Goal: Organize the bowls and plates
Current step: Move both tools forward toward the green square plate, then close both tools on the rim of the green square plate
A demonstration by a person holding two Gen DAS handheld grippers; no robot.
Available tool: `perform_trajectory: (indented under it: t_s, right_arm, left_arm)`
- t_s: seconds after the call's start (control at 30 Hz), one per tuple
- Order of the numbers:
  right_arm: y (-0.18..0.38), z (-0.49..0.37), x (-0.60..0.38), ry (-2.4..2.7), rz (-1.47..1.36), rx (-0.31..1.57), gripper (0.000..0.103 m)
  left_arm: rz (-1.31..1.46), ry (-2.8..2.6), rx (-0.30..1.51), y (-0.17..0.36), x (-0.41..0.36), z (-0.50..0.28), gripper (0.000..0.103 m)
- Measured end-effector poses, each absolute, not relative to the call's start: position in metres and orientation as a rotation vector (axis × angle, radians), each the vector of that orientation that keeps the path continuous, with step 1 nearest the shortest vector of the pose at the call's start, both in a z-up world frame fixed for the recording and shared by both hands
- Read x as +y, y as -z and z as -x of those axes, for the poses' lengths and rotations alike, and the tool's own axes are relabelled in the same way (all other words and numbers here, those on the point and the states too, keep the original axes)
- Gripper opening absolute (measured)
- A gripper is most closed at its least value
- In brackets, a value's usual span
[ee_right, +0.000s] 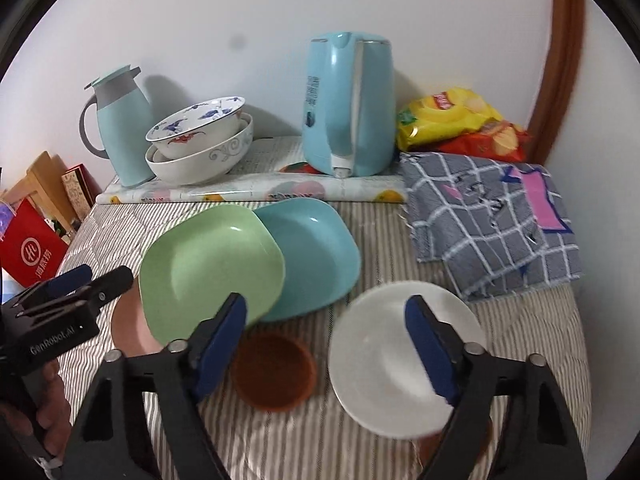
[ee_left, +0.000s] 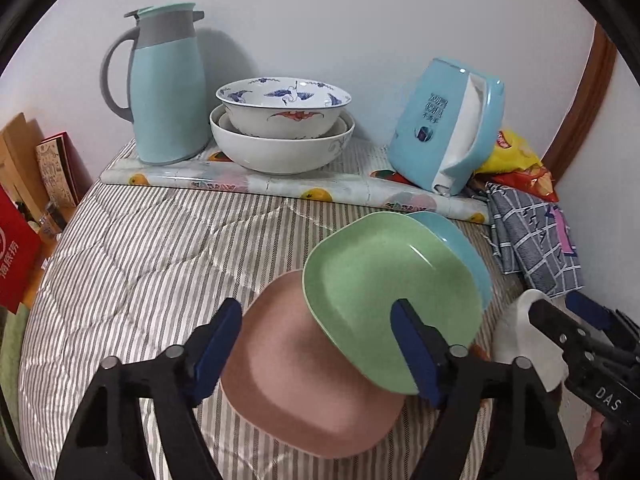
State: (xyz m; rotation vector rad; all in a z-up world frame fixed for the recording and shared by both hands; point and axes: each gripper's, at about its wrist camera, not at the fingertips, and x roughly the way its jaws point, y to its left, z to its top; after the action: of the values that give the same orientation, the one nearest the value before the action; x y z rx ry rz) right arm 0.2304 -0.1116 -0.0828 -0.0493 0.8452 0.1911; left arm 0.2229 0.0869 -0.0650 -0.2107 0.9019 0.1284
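A green square plate [ee_left: 384, 288] lies partly over a pink plate [ee_left: 304, 384] and a blue plate [ee_left: 460, 240] on the striped bedding. My left gripper [ee_left: 316, 344] hovers open over the pink plate, its right finger above the green plate's near edge. In the right wrist view, my right gripper [ee_right: 326, 344] is open. Its right finger is over a white bowl [ee_right: 384, 360] and its left finger is beside a small brown bowl [ee_right: 272, 372]. The bowl's left rim lies between the jaws. Green plate [ee_right: 208, 268], blue plate [ee_right: 316, 252] and left gripper [ee_right: 92, 280] show there too.
At the back wall, two nested white bowls [ee_left: 280, 132] stand on a patterned board [ee_left: 280, 188] between a teal thermos jug [ee_left: 168, 92] and a blue kettle [ee_right: 348, 108]. A checked cloth [ee_right: 488, 220] and snack bags [ee_right: 456, 120] lie right. A red box [ee_left: 16, 256] stands off the left edge.
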Motion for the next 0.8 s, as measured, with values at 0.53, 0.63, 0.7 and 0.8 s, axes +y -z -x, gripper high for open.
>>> perform_trajectory:
  t_s: [0.53, 0.63, 0.7, 0.8]
  right_arm:
    - [0.119, -0.282, -0.081, -0.248, 0.055, 0.964, 0.051]
    - [0.125, -0.288, -0.078, -0.256, 0.044, 0.993, 0.042]
    - [0.130, -0.292, -0.075, -0.255, 0.045, 1.017, 0.036]
    - [0.135, -0.295, -0.071, -0.246, 0.059, 1.029, 0.021]
  left_arm:
    - [0.154, -0.085, 0.954, 0.095, 0.086, -0.275, 0.038]
    - [0.156, -0.079, 0.965, 0.099, 0.086, -0.279, 0.033]
    - [0.170, -0.070, 0.976, 0.102, 0.089, -0.281, 0.025]
    - [0.159, -0.068, 0.979, 0.105, 0.091, -0.281, 0.010]
